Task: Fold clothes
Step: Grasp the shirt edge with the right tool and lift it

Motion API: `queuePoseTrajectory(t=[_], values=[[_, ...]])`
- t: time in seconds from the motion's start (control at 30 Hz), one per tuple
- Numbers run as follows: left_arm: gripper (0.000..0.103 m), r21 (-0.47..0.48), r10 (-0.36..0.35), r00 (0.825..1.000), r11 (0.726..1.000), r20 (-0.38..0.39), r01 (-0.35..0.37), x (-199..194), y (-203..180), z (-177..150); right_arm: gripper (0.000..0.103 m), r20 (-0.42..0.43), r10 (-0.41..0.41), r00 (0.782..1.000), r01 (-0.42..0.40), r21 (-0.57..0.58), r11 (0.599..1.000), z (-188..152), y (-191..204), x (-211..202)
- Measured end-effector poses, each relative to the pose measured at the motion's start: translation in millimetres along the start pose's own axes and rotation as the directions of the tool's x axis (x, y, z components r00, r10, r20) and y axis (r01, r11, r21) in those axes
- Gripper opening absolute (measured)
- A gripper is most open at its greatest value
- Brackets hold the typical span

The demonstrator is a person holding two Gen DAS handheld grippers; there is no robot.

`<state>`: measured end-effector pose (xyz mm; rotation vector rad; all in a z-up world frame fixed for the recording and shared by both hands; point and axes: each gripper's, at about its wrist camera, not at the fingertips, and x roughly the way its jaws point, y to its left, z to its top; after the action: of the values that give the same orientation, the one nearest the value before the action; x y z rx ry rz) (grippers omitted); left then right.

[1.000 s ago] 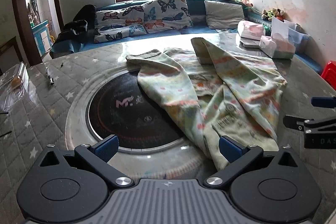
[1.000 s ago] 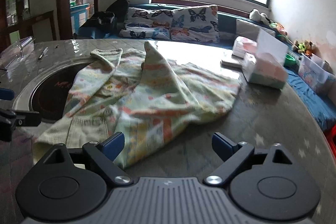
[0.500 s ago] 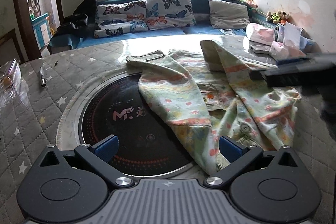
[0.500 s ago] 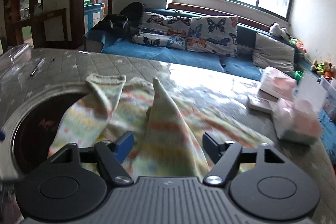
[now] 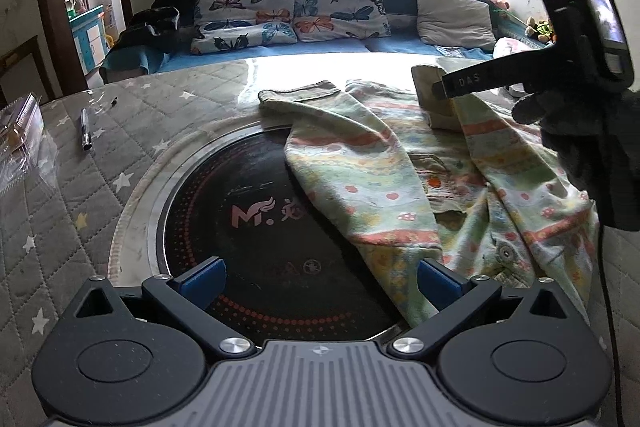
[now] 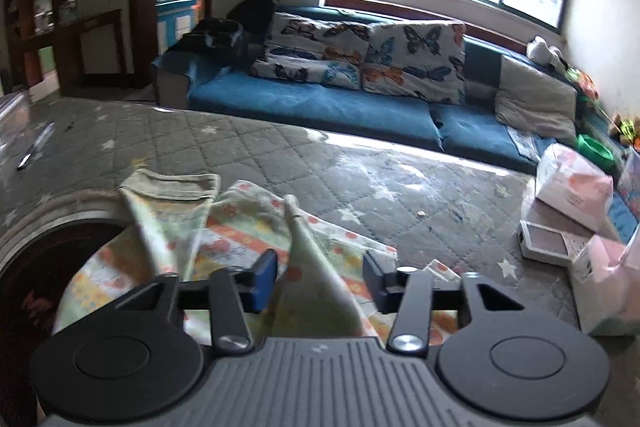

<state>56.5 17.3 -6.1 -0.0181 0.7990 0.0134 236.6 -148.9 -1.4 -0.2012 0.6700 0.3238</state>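
The right gripper point(image 6: 316, 281) is closing around the raised sleeve point(image 6: 312, 267) of the patterned shirt point(image 5: 420, 187) lying across the table point(image 5: 120, 147), sleeve running away from it (pads not yet pressing), while the left gripper point(image 5: 320, 281) hangs wide open and empty, nearer the hem.

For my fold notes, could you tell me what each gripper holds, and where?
Nothing yet: the right gripper is closing around the raised sleeve fold of the patterned garment; the left gripper is open.

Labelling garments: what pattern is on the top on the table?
Pale green top with orange stripes and small red motifs; clearest in the left wrist view.
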Motion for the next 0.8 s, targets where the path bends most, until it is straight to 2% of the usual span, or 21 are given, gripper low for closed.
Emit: queuePoseTrajectory(t=[0.03, 0.07, 0.1, 0.2, 0.33, 0.47, 0.63, 0.8], values=[[0.103, -0.002, 0.001, 1.0, 1.0, -0.002, -0.001, 0.9, 0.4, 0.1, 0.03, -0.011, 0.005, 1.0, -0.004, 0.022, 1.0, 0.3, -4.1, 4.7], [0.103, -0.004, 0.002, 1.0, 1.0, -0.004, -0.002, 1.8, 0.7, -0.1, 0.019, -0.017, 0.013, 1.0, -0.012, 0.043, 0.999, -0.1, -7.4, 7.0], [0.103, -0.005, 0.002, 1.0, 1.0, -0.005, -0.002, 2.5, 0.8, -0.2, 0.014, -0.015, 0.011, 1.0, -0.01, 0.06, 0.998, -1.0, -9.9, 7.5], [0.103, -0.005, -0.002, 1.0, 1.0, -0.008, 0.002, 3.8, 0.1, -0.4, 0.005, 0.015, 0.002, 1.0, -0.004, 0.089, 0.996, -4.0, -17.0, -2.9], [0.103, 0.0, -0.009, 1.0, 1.0, -0.008, 0.009, 4.5, -3.4, -0.1, 0.004, 0.076, -0.009, 0.997, -0.001, 0.13, 0.992, -9.2, -29.7, -31.9], [0.103, 0.015, -0.02, 1.0, 1.0, 0.003, 0.019, 2.6, -9.9, 0.8, 0.003, 0.147, -0.063, 0.987, 0.037, 0.175, 0.984, -19.4, -53.6, -81.5], [0.103, 0.034, -0.038, 0.999, 0.999, 0.015, 0.038, 0.0, -22.4, 2.8, 0.003, 0.211, -0.158, 0.965, 0.105, 0.242, 0.964, -42.4, -90.9, -145.0], [0.103, 0.074, -0.073, 0.997, 0.995, 0.03, 0.07, -6.6, -41.5, 4.2, 0.003, 0.212, -0.276, 0.937, 0.203, 0.314, 0.928, -85.3, -132.2, -205.6]])
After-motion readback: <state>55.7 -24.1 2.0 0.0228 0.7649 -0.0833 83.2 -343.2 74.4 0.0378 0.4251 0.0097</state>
